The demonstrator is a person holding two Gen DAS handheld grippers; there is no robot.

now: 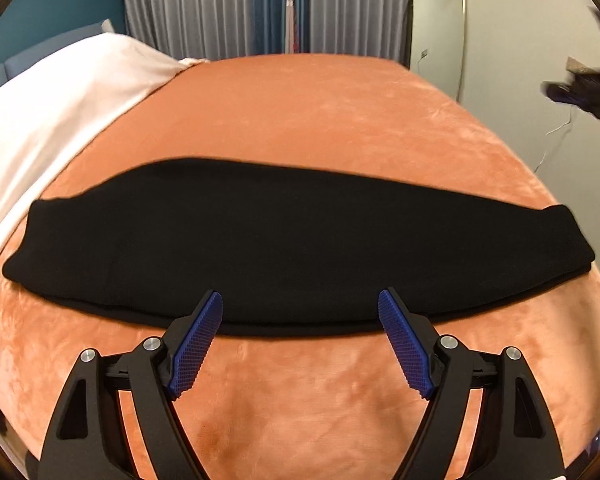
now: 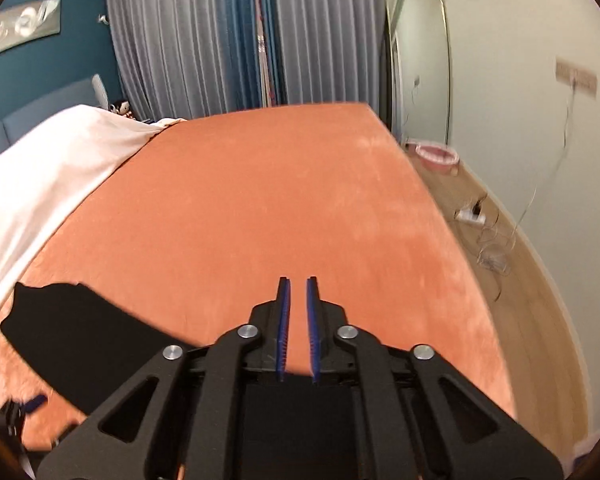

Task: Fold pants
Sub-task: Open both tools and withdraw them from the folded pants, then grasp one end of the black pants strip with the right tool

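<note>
On the orange bed [image 1: 300,120], black pants [image 1: 160,248] lie folded lengthwise, their near edge just past the wide-apart, empty left tongs [image 1: 300,300]. Right tongs [image 2: 296,280] hang above, nearly together, holding nothing.

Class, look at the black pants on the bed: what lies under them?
The pants lie flat on the orange blanket, which shows all around them. A second black layer peeks out along their near edge. Anything else beneath is covered.

Black pants [image 1: 172,248] lie on an orange bedspread [image 1: 320,120]; white sheet [image 1: 52,112], grey and blue curtains [image 2: 204,40].
</note>
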